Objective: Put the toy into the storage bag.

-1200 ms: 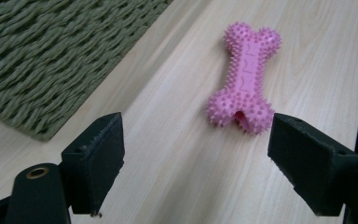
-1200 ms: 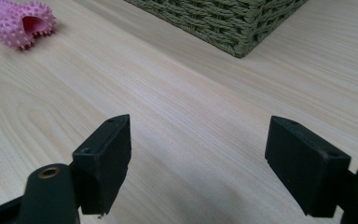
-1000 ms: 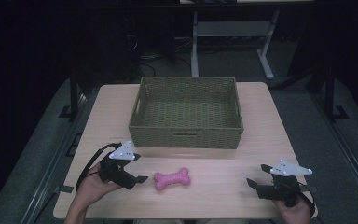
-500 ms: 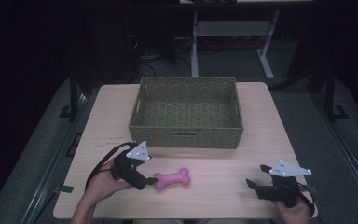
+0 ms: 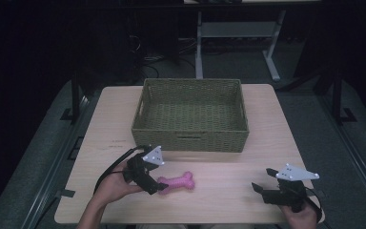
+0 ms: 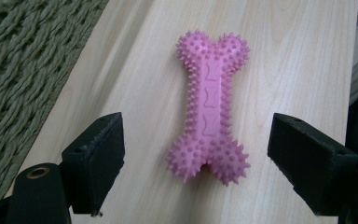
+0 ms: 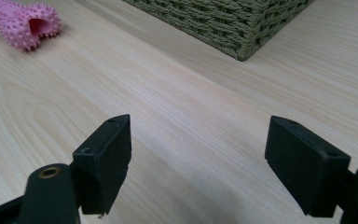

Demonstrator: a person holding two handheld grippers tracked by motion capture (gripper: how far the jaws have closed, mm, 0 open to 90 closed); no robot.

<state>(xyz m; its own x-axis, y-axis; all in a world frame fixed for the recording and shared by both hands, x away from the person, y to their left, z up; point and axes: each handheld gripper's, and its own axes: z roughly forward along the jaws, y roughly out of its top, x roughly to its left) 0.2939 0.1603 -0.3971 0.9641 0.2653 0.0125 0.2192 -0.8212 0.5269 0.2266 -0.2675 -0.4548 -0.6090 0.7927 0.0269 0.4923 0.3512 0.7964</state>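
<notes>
I saw a bright pink spiky rubber bone toy (image 6: 210,102), an olive-green woven wicker basket (image 5: 190,138), a pale wood-grain tabletop (image 5: 228,195), and matte black gripper jaws.

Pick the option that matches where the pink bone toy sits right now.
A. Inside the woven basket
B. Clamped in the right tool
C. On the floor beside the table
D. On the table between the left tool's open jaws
D. The left gripper view shows the pink bone toy lying flat on the table, with the left tool open and one jaw on either side of it, neither touching.
</notes>
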